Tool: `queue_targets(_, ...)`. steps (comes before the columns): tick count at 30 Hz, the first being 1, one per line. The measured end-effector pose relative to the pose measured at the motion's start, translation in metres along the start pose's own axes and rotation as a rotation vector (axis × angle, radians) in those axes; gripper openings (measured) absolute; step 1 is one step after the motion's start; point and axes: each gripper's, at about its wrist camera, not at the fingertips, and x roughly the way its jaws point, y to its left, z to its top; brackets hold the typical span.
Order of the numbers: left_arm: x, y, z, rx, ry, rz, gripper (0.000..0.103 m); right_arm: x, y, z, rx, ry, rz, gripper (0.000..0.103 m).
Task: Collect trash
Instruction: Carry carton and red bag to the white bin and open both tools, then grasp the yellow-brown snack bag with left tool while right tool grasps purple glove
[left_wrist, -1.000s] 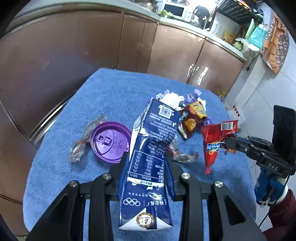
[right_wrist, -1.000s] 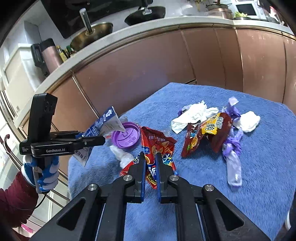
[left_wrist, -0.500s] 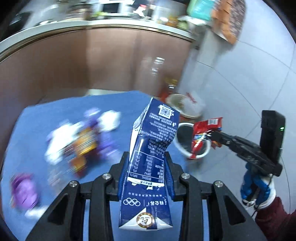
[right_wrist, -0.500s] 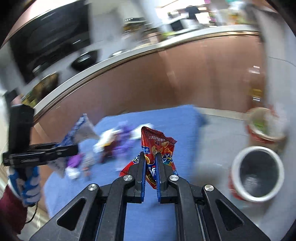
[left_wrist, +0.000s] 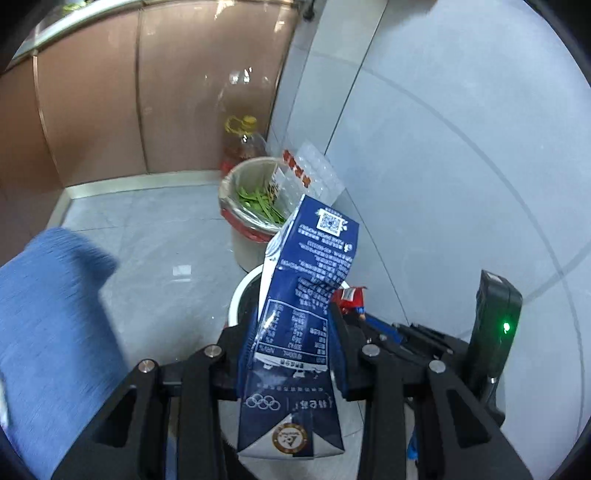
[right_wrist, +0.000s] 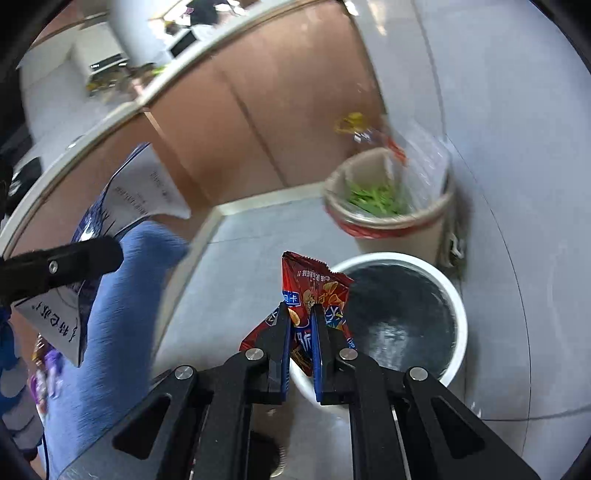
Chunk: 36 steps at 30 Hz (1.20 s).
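The left gripper (left_wrist: 293, 347) fingers clamp a flattened blue milk carton (left_wrist: 306, 314); the right gripper (right_wrist: 300, 332) fingers pinch a red snack wrapper (right_wrist: 314, 299). Both hang at the near rim of the white bin (right_wrist: 458, 306), its dark mouth open beyond, with bare floor between it and the blue tablecloth (right_wrist: 110, 314).

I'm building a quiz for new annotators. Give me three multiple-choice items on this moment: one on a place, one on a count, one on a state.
1. Where is the red crinkled snack wrapper?
A. on the blue cloth
B. at the near rim of the white round bin
C. inside the beige bin

2. How many bins stand on the floor?
A. one
B. two
C. three

3. What state is the left gripper in?
A. open, empty
B. shut on the dark blue flattened milk carton
C. shut on a purple lid

Answers: B, the right gripper holds the wrapper there; B, the white bin and the beige lined bin holding green scraps; B, its fingers clamp the carton's sides.
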Motion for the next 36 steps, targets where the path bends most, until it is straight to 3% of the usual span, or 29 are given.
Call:
queue_targets(5, 0.055, 0.004, 0.011, -0.026, 0.059, -0.014, 0.036, 0.039, -0.028, 0.004, 0.023, 0.052, -0.063, 0.023)
queue_targets(8, 0.078, 0.005, 0.013, -0.055, 0.088, -0.016, 0.046, 0.054, -0.042, 0.002, 0.045, 0.076, -0.082, 0.036)
queue_targets(12, 0.077, 0.008, 0.015, -0.082, 0.07, -0.046, 0.049, 0.056, -0.045, -0.001, 0.044, 0.09, -0.117, 0.043)
queue_targets(15, 0.054, 0.011, 0.013, -0.093, 0.033, -0.055, 0.049, 0.045, -0.039, -0.003, 0.029, 0.08, -0.13, 0.044)
queue_targets(22, -0.054, -0.002, -0.015, -0.03, -0.145, 0.001, 0.049, -0.019, 0.003, -0.009, 0.008, -0.025, -0.063, 0.044)
queue_targets(27, -0.131, -0.004, -0.052, 0.001, -0.201, 0.023, 0.049, -0.082, 0.052, -0.024, -0.034, -0.113, 0.012, 0.044)
queue_targets(31, -0.184, 0.003, -0.088, 0.01, -0.251, 0.098, 0.049, -0.127, 0.093, -0.036, -0.095, -0.166, 0.052, 0.044)
queue_targets(36, -0.238, 0.032, -0.134, -0.049, -0.279, 0.165, 0.049, -0.177, 0.147, -0.054, -0.177, -0.203, 0.111, 0.044)
